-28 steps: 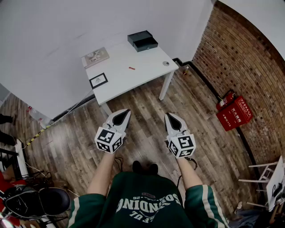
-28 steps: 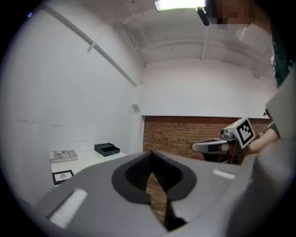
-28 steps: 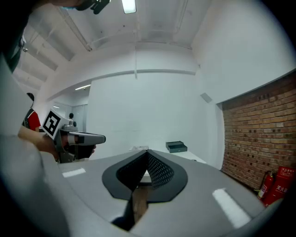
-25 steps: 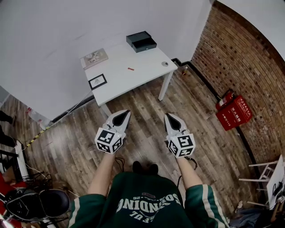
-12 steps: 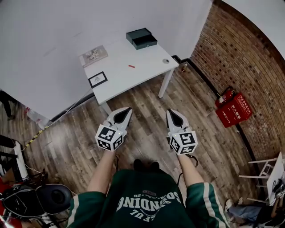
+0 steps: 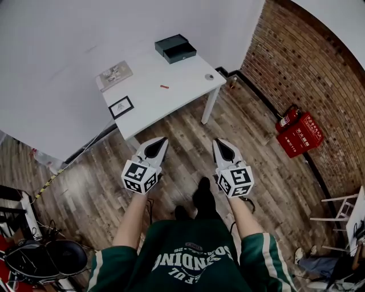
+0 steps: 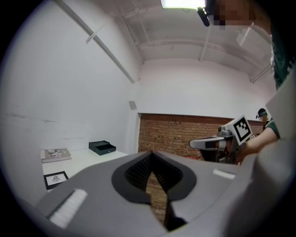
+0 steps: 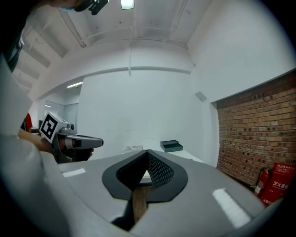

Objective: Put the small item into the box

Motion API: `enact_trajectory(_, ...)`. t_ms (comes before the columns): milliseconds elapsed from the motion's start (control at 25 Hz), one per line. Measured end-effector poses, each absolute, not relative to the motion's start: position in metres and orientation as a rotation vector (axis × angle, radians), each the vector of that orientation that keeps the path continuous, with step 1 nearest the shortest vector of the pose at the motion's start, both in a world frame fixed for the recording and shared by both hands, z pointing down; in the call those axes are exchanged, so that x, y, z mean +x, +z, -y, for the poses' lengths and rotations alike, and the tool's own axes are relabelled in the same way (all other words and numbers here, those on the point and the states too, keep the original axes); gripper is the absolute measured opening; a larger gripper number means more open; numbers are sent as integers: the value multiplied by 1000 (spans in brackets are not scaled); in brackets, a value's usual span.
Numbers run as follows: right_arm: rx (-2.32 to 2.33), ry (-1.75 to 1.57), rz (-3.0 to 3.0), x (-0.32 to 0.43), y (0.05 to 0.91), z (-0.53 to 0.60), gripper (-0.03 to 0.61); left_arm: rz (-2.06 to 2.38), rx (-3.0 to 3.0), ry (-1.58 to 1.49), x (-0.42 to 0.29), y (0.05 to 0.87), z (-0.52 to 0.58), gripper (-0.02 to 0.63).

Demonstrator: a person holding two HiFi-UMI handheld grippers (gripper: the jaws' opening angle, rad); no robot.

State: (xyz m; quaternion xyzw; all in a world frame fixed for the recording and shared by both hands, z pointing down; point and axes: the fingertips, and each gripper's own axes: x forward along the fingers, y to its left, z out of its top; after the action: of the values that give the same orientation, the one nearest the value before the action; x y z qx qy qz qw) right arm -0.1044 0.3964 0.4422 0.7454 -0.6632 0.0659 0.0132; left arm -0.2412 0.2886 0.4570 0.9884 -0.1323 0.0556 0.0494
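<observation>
Left gripper and right gripper: jaws together, empty. Small red item on tabletop, well apart at 12 o'clock from the nearer left gripper; black box beyond.

Floor: dark wooden planks fill the lower half of the head view.
White wall: a plain white wall runs from 9 to 12 o'clock, with a dark skirting at its foot.
Brick wall: a red brick wall runs from 1 to 3 o'clock and meets the white wall at about 1 o'clock.
Table: a white table stands at 12 o'clock, against the white wall.
Safety gear: a fire extinguisher and a red cabinet sit at 3 o'clock, at the foot of the brick.
Seat: a black chair is at 8 o'clock.
Ceiling: a white ceiling carries pipes and a lit lamp.
</observation>
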Motion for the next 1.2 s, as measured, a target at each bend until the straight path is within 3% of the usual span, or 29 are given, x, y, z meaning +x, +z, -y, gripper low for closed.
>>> enact_trajectory(1200,2095,287,2326,118,449,-193,3,677,2947,228,-31,459,-117,52)
